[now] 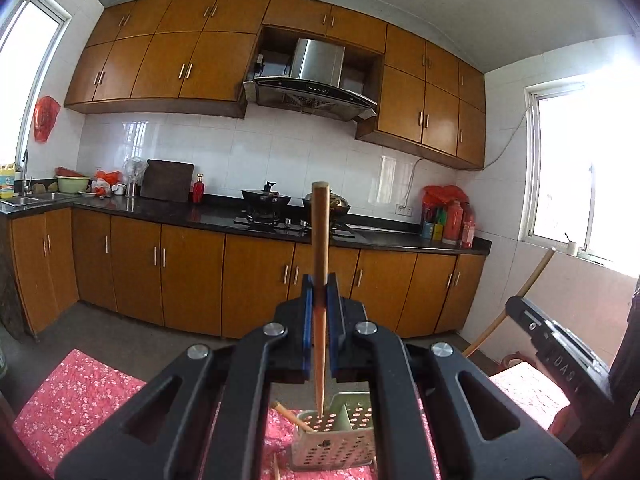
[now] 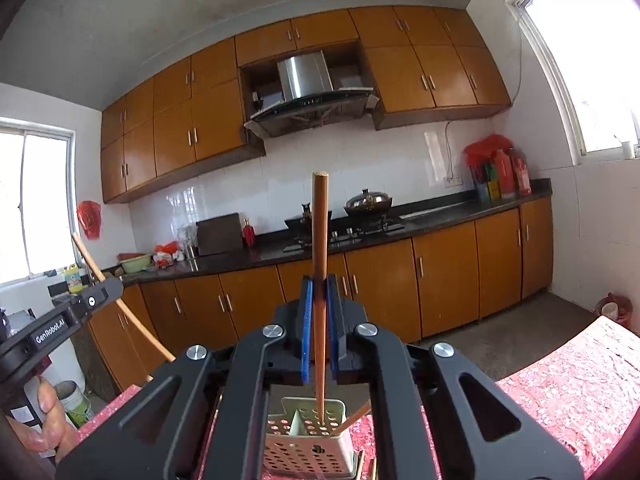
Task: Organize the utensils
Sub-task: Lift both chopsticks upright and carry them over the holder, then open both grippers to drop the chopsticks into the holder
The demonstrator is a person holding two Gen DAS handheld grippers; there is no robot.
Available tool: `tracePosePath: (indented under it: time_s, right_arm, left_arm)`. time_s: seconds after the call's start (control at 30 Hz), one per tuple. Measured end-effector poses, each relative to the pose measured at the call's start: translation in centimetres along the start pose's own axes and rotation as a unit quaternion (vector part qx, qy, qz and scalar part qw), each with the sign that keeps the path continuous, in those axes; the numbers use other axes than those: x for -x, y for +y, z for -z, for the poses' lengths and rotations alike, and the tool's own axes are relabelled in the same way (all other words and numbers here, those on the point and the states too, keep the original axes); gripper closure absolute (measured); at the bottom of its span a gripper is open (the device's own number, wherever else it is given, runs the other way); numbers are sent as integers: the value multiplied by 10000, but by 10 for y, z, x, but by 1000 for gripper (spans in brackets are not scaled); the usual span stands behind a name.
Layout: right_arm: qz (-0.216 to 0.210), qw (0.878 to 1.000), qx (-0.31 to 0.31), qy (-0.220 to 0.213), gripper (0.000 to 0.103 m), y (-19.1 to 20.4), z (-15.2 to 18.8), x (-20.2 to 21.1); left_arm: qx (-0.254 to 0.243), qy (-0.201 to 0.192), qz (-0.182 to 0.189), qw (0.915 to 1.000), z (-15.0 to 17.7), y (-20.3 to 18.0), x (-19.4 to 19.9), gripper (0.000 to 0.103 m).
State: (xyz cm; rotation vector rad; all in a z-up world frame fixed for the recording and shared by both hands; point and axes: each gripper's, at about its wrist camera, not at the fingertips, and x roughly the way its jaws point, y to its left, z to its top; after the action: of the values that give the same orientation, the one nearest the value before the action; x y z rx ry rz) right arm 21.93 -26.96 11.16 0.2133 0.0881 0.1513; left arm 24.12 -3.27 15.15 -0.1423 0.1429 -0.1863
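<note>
Both hand-held grippers, left and right, each pinch a chopstick upright, long axis 12-to-6; the perforated holder on the desk sits at 6 o'clock, roughly equally near both.

My own gripper linkages hide most of the perforated metal holder, and the picture's lower edge cuts off its base. The chopstick in my left gripper disappears where the blue pads close over it. On the far counter, the bottle labels are too small to read. My left hand is cut by the frame edge.
</note>
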Motion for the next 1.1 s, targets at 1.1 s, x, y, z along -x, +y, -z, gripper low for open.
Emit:
tracePosePath:
  time_s: [1.1]
  right_arm:
    - [647,9406,-88,3331,80,-47,165,41]
  left_arm:
    - [85,2219,-1058,9693,161,92,60,73]
